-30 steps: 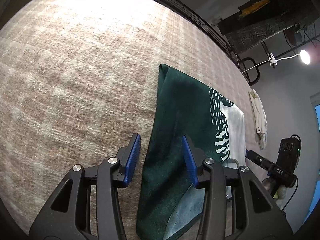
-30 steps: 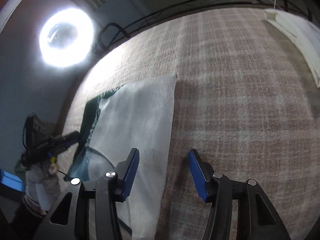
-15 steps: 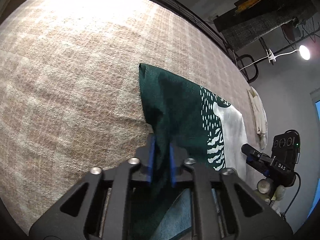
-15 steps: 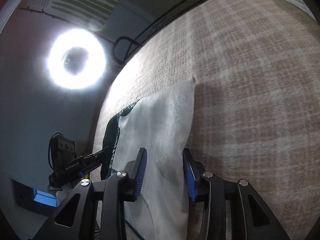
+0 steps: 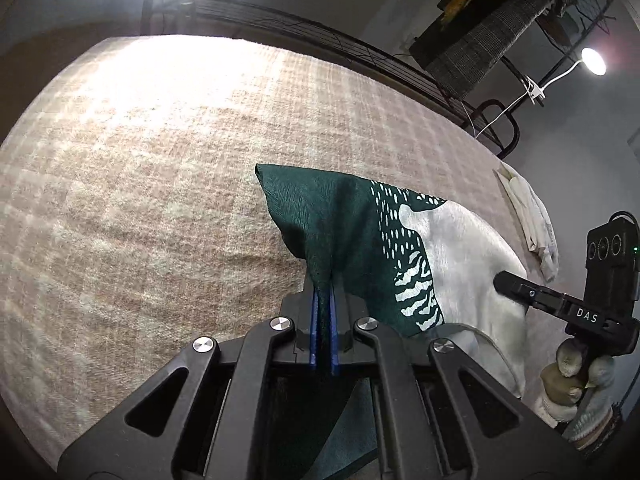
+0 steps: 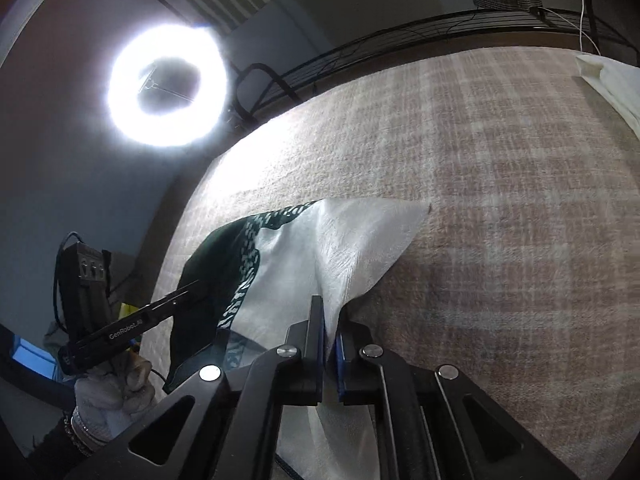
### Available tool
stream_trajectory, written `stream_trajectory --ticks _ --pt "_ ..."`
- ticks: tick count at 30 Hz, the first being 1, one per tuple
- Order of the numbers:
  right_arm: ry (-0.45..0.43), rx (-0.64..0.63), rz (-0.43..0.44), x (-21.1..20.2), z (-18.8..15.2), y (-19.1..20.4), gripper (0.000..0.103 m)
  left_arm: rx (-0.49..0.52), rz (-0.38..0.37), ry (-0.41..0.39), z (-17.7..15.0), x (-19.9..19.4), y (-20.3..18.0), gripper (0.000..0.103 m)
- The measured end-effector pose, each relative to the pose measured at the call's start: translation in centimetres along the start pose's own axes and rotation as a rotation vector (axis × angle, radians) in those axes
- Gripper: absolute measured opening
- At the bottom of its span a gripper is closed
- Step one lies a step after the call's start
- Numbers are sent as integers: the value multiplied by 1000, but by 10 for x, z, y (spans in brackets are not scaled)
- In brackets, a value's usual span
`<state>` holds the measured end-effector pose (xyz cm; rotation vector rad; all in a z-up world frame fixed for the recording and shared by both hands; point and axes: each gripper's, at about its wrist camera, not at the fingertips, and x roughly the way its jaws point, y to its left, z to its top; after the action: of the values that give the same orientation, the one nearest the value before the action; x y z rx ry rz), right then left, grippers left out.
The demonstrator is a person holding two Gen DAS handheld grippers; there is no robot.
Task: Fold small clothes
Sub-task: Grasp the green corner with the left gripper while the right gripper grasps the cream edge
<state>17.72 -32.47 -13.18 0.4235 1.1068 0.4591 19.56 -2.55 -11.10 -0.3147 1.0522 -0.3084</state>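
Observation:
A small green and white garment lies on the beige plaid blanket, its near edge lifted at both ends. My left gripper is shut on the dark green near edge, and the cloth rises in a pinched fold between its blue pads. My right gripper is shut on the white near edge of the same garment. Each gripper shows in the other's view: the right gripper at the white end, the left gripper at the green end, both held by gloved hands.
A folded cream cloth lies on the blanket further right, also visible as the cream cloth at the right edge. A black metal rail runs along the blanket's far edge. A ring light glares at the upper left.
Both grippers went from open above the garment's near edge to shut on it. Both have then risen, pulling the pinched edge up off the blanket.

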Motion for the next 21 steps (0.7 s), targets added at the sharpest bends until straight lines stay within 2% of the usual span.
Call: stream_trajectory --ticks 1,4,5,6,7,9,11,14,16,18,21 --pt "6 7 2 1 0 -1 2 -4 3 6 0 2 2 2" --pt "43 33 4 6 -3 -11 12 -19 9 26 -1 8 12 2" --pt "58 41 -11 10 -3 -15 39 -24 8 31 -1 10 14 2" --pt "61 52 -34 10 -3 -18 53 -29 9 35 -1 13 12 2" --pt "62 61 -37 10 -5 -23 51 -36 6 41 -1 15 14 2" --pt "63 74 13 9 -6 -31 46 -47 1 53 -1 19 17 2" --pt "61 92 60 11 -6 -37 45 -52 4 61 0 25 15 2" --pt "55 153 158 23 -7 -44 30 -42 14 65 1 28 16 2" --pt "54 168 191 33 -4 -41 24 -36 22 60 2 30 12 2" --pt "81 147 175 41 -4 -30 6 -34 28 55 2 30 9 2" --pt "85 89 108 44 -3 -11 3 -27 33 34 1 23 8 2"
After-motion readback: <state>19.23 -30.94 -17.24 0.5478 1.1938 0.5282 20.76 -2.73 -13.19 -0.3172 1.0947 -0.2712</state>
